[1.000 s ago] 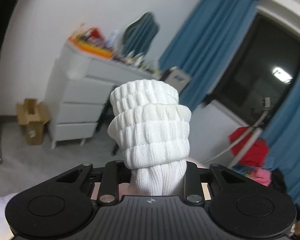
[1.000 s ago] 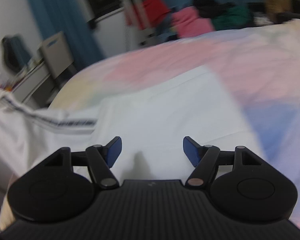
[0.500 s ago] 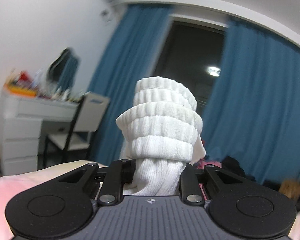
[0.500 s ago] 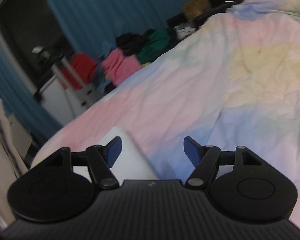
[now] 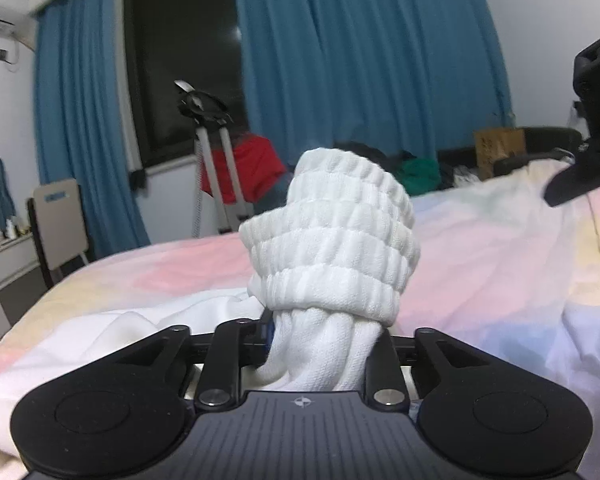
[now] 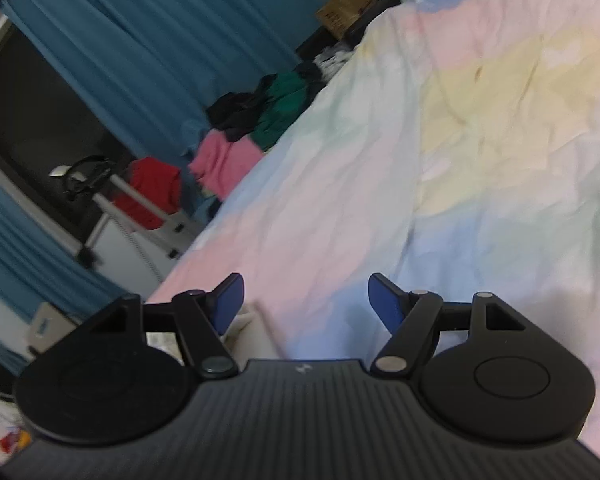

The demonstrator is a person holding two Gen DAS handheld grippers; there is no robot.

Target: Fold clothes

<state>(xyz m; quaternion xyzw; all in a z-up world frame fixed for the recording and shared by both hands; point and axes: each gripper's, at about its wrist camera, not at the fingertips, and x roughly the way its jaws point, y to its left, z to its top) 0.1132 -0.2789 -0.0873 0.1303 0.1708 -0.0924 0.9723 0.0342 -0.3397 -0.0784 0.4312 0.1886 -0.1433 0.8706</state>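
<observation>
Ahead of you: dark window [image 5: 180,60] flanked by blue curtains [image 5: 364,52]. White wall [image 5: 4,92] at your left, air conditioner [image 5: 4,30] high up. Bed [image 6: 480,120] carries pastel sheet. Folding chair [image 5: 58,224] left of bed.

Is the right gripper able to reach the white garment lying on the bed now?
Probably yes. The right gripper is open and holds nothing, and only bare bedsheet lies before it. A corner of the white garment shows close below its left finger, with nothing between them.
</observation>
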